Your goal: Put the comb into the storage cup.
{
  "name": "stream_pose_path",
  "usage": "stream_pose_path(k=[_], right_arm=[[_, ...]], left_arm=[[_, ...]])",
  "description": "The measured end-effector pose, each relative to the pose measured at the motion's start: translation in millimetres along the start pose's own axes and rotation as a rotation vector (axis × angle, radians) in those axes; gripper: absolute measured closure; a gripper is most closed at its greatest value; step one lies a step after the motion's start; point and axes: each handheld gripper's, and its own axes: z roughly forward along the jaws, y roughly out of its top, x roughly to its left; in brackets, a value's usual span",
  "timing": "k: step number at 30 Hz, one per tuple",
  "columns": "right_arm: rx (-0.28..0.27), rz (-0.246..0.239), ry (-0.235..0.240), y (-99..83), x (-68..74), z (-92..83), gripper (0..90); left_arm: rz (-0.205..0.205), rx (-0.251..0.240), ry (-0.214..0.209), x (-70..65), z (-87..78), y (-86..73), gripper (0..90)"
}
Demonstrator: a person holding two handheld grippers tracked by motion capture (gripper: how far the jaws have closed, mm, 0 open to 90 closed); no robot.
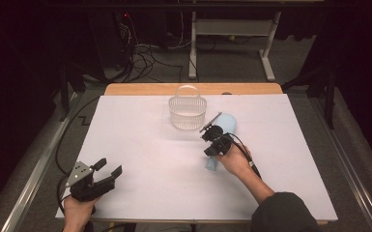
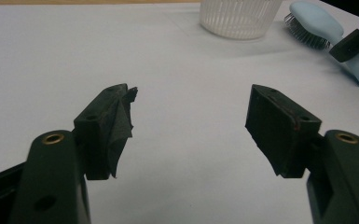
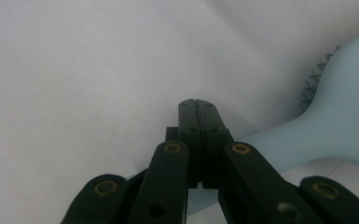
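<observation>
1. Right gripper, jaws pressed together with nothing between them, hovers over the light-blue hairbrush
2. The hairbrush lies on the white counter, basket at its 10 o'clock
3. Left gripper rests spread at the counter's 7 o'clock corner

Left gripper gapes; right gripper is clamped closed.

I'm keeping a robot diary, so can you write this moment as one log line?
left gripper: open, idle at table edge | right gripper: fingers shut, empty, above blue hairbrush handle | white basket: upright beside brush
</observation>
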Motion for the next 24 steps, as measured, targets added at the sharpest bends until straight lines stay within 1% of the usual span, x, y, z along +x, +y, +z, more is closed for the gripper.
stream_pose_path(k=[3,6,7,9,11,15,18,19,22,24], right_arm=[[-0.002,0.0,0.003,-4.2,-1.5,-1.7,90.0],[-0.007,0.012,0.005,-8.7,-2.3,-3.1,90.0],[-0.01,0.003,0.005,-9.4,-3.3,-3.4,90.0],[-0.011,0.004,0.003,-11.7,-4.0,-4.1,90.0],[-0.007,0.013,0.0,-13.9,-4.2,-5.1,90.0],[-0.011,0.001,-0.002,-17.4,-6.3,-7.0,90.0],[-0.01,0.006,-0.002,-21.3,-8.1,-9.1,90.0],[-0.011,0.014,-0.004,-22.6,-8.2,-9.5,90.0],[-0.014,0.011,-0.004,-24.8,-9.8,-10.4,90.0],[-0.011,0.021,-0.005,-27.5,-10.7,-11.9,90.0]], left_arm=[[0.0,0.002,-0.001,0.4,0.2,-0.1,31.7],[0.002,0.002,0.0,0.0,0.2,-0.2,31.7],[0.001,0.002,0.0,0.0,0.2,-0.2,31.7],[-0.001,0.001,0.001,0.2,0.0,-0.2,31.7],[0.001,0.0,0.001,0.1,0.0,-0.2,31.7],[0.0,0.0,0.002,0.1,-0.1,-0.2,31.7],[0.0,0.0,0.003,0.2,-0.2,-0.3,31.7],[0.0,0.0,0.003,0.2,-0.2,-0.3,31.7],[0.001,0.002,0.002,0.0,-0.2,-0.2,31.7],[0.001,0.002,0.003,0.0,-0.2,-0.3,31.7]])
